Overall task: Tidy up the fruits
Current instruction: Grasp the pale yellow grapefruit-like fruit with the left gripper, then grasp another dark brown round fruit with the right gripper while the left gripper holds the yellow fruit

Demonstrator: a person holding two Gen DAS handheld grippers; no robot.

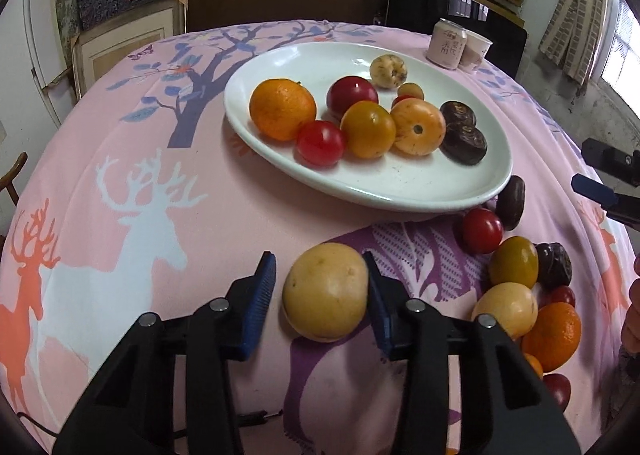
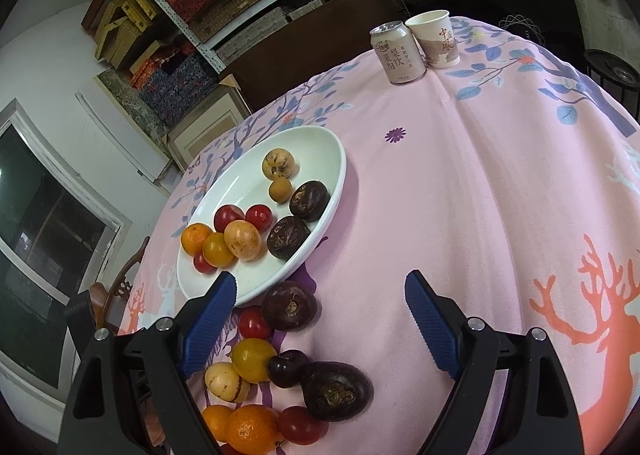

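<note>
The table (image 1: 120,159) is covered by a pink cloth with deer and trees on it. The white plate (image 1: 400,187) sits in the middle of it. About ten fruits are in the plate now: an orange (image 1: 282,109), red and yellow ones, and two dark brown ones.

More fruits wait on the cloth just beside the plate, on its near side. This pile (image 2: 280,375) has about ten fruits too, so I think the job is about half done.

The left gripper (image 1: 320,291) is near the plate, down low over the cloth. A pale yellow fruit (image 1: 325,293) sits between its blue pads. One pad touches the fruit. The other pad is a little way off, so the gripper is not pinching it yet.

The right gripper (image 2: 320,331) is spread wide over the pile beside the plate. It holds nothing.
</note>
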